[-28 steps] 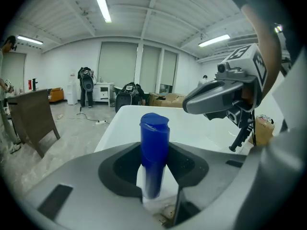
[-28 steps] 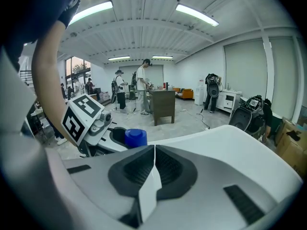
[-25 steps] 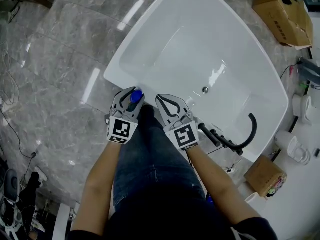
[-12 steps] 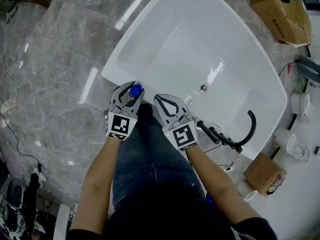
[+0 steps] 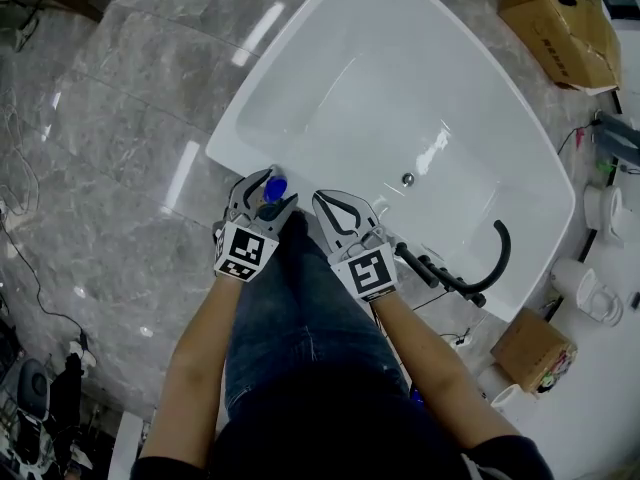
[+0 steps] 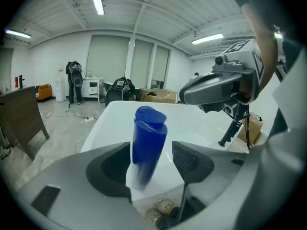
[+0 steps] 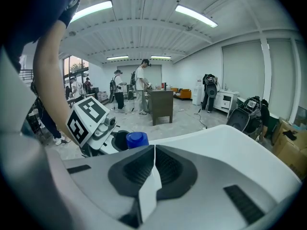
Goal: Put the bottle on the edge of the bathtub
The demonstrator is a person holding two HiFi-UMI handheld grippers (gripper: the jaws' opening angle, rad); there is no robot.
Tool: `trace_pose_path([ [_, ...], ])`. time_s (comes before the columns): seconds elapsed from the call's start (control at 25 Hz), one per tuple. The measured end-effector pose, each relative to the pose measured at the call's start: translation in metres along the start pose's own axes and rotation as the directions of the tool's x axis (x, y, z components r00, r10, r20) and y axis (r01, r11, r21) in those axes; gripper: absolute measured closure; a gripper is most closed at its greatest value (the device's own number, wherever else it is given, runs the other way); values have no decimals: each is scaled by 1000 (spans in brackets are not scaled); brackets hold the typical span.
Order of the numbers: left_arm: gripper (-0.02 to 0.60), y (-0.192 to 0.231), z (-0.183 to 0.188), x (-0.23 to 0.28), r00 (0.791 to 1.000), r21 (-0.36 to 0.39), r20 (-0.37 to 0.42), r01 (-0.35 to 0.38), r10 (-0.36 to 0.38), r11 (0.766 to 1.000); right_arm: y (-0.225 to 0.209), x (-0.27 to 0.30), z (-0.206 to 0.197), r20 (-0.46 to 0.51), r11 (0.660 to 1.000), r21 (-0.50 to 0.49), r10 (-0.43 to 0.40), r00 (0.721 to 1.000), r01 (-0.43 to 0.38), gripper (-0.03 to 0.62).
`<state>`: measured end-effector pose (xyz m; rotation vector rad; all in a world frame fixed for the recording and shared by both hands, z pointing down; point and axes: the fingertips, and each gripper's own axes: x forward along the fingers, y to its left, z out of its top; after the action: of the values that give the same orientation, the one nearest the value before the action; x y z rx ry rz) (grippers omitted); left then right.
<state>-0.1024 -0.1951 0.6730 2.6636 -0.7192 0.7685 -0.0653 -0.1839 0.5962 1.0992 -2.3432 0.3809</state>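
Note:
A blue bottle (image 5: 273, 186) stands upright on the near rim of the white bathtub (image 5: 226, 140). My left gripper (image 5: 268, 195) is around it and its jaws are opening. In the left gripper view the bottle (image 6: 148, 138) stands against the left pad, with a clear gap to the right pad (image 6: 184, 159). My right gripper (image 5: 322, 200) hovers just to the right of the bottle over the same rim, shut with nothing held. In the right gripper view its jaws meet (image 7: 154, 147), and the bottle's cap (image 7: 137, 139) shows behind them.
A black faucet (image 5: 470, 283) curves over the tub's right end and a drain (image 5: 407, 179) sits in the basin. Cardboard boxes stand at the top right (image 5: 565, 23) and lower right (image 5: 530, 348). Grey marble floor (image 5: 110, 168) lies to the left. People stand far back in the room (image 7: 139, 87).
The left gripper's jaws have spread apart around the bottle, which stays standing on the rim. The right gripper has barely moved.

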Motion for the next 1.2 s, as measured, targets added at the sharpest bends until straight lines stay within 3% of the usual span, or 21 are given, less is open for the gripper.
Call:
trace_pose_path([
  [0.12,310,-4,-1,-10,1000,13,-18,20,-19,1000,-2,-4,8,8,999,-43,-5,1000,6,566],
  [0.28,306,3,13,-43,999,-31,11,-41,41,999,-5,-19,25,38,999,-17,-43,998,44,566],
  [0.4,307,6,43,-77,994,-47,70,-76,80,996,-9,-38,47,79,997,-5,-79,994,80,566],
  [0.56,307,6,107,-112,979,2,178,-105,103,994,-28,-66,90,159,988,22,-157,975,155,566],
  [0.64,320,6,143,-124,958,11,253,-139,132,990,-41,-84,111,198,980,37,-198,960,195,566],
  [0.8,450,12,219,-138,910,33,373,-207,180,978,-74,-118,159,286,961,61,-276,918,270,566],
  [0.92,530,16,265,-150,885,52,414,-257,214,965,-91,-141,196,339,948,63,-315,887,312,566],
  [1.04,557,25,302,-171,856,17,439,-313,274,950,-97,-165,232,400,936,96,-348,848,339,566],
  [1.2,558,29,366,-202,793,-9,522,-364,315,931,-113,-199,279,468,909,121,-406,785,398,566],
])
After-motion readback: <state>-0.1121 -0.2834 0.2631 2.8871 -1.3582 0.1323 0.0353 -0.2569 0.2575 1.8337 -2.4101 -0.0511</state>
